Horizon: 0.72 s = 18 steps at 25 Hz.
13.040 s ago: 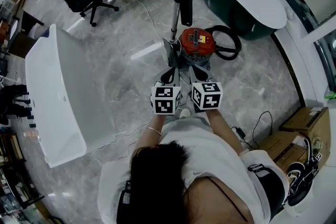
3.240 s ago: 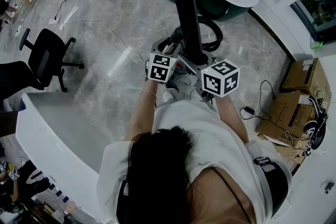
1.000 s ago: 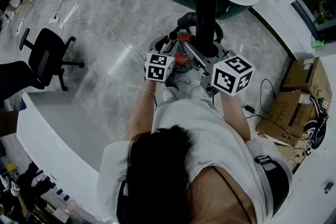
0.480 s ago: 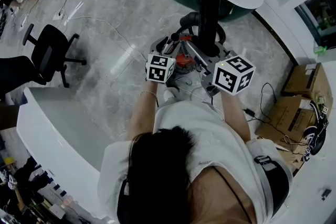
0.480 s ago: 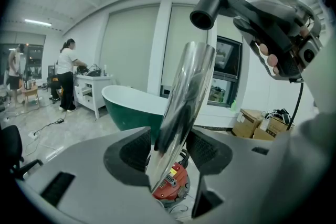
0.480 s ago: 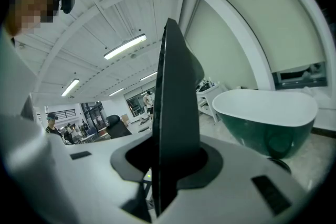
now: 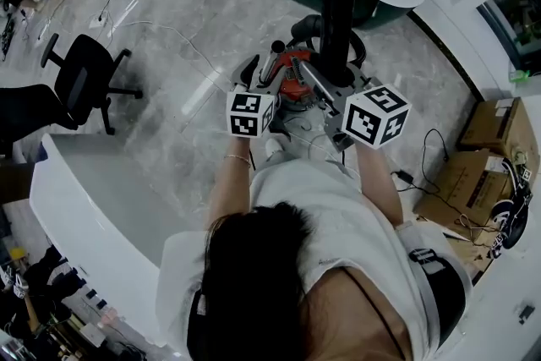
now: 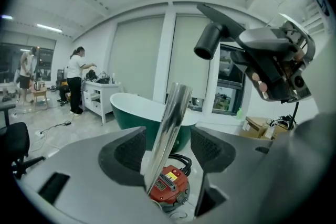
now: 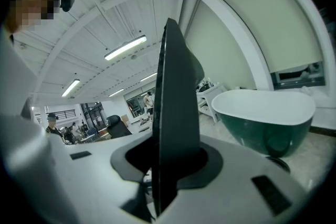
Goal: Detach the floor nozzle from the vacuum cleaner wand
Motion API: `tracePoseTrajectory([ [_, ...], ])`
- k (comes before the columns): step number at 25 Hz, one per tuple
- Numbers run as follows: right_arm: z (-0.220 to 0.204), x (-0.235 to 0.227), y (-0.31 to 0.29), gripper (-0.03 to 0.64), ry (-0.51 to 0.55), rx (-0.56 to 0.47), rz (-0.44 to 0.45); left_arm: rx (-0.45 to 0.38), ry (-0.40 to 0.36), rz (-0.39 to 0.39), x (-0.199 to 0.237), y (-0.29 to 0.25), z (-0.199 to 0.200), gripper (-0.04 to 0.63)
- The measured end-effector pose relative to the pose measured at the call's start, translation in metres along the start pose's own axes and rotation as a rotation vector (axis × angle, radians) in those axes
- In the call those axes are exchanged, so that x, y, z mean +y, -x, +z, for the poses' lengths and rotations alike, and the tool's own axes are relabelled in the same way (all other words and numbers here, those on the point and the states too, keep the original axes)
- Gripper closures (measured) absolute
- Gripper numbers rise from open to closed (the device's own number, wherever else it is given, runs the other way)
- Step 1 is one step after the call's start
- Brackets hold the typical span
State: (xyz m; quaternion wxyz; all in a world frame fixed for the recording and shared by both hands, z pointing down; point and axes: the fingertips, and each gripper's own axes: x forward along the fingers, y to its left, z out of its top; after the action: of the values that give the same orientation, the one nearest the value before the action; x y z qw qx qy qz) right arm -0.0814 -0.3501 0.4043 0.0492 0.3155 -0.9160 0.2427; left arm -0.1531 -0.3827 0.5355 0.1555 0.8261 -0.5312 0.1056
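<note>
Left fingers (image 8: 126,152) just opened; wand (image 8: 170,128) loose between them, tilting toward 1 o'clock. Right fingers (image 9: 137,160) clamp the nozzle (image 9: 176,102).

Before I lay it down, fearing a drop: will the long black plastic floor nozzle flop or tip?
Likely stiff: the long black plastic floor nozzle stands straight. Held only near its lower end by the right gripper, it may tip.

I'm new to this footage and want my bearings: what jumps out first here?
The black floor nozzle stands upright at the head view's top centre, clamped in the right gripper. Just left of it, the left gripper has just been opening its jaws, and the shiny wand stands between them, above the red vacuum cleaner.
</note>
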Motion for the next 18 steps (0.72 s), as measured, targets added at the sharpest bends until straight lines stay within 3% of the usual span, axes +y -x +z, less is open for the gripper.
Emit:
tracePoseTrajectory([
  [13,-0.012,-0.003,0.041,0.502,0.003,-0.01,0.006,-0.155,0.01,0.048,-0.049,0.052,0.037,0.345],
  [18,-0.02,-0.002,0.064,0.502,0.007,-0.021,0.013,-0.161,-0.017,0.076,-0.069,0.061,0.035,0.346],
])
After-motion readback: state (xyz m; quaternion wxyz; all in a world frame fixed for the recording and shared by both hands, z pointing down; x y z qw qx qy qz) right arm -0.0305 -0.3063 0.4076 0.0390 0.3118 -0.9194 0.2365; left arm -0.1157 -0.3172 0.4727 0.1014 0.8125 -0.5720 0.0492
